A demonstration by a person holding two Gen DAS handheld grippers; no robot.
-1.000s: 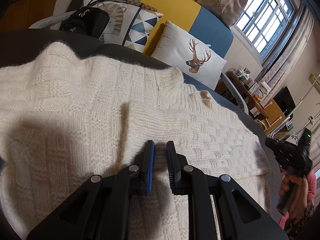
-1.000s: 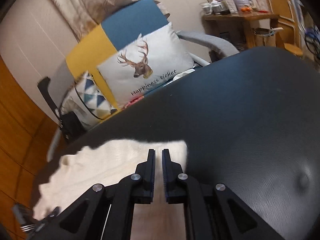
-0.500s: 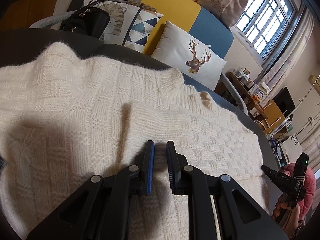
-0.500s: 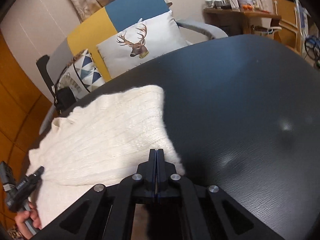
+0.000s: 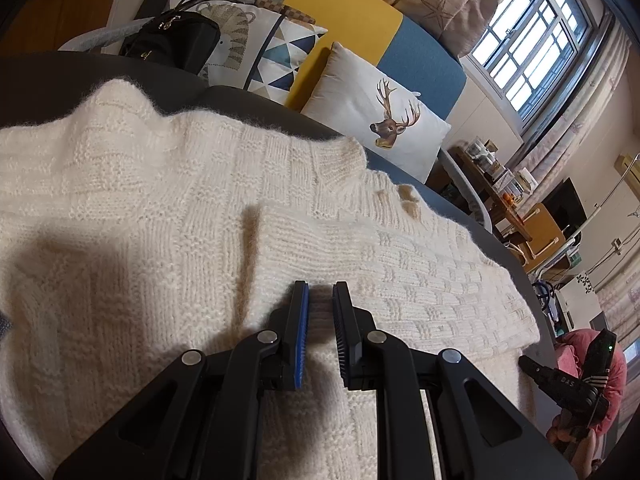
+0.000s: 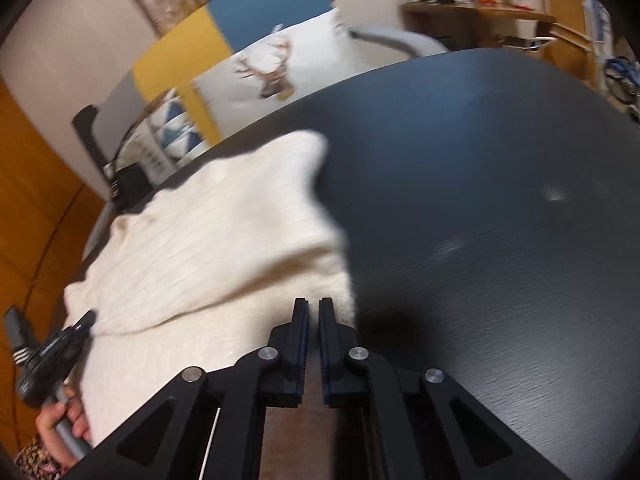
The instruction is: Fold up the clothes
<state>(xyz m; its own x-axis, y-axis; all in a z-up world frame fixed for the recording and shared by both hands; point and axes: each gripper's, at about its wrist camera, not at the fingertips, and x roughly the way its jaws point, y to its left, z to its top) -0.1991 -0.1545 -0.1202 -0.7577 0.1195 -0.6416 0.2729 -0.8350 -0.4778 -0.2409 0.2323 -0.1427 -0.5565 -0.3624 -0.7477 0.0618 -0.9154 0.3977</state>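
Note:
A cream knitted sweater (image 5: 140, 208) lies spread on a dark round table (image 6: 500, 200), with one sleeve folded across its body (image 5: 400, 276). My left gripper (image 5: 320, 292) hovers over the folded sleeve, jaws slightly apart and empty. In the right wrist view the sweater (image 6: 208, 248) covers the table's left part, blurred by motion. My right gripper (image 6: 313, 304) is at the sweater's near right edge, jaws a narrow gap apart with nothing between them. The right gripper also shows in the left wrist view (image 5: 576, 376) at the far right.
A sofa behind the table holds a deer cushion (image 5: 380, 120), a patterned cushion (image 5: 256, 52) and a black handbag (image 5: 172, 44). A wooden side table with small items (image 6: 472, 4) stands at the back right. The table's right half is bare.
My right gripper shut half a second ago and has now opened a narrow gap while moving; the sweater's right edge sits closer to it. My left gripper has stayed still.

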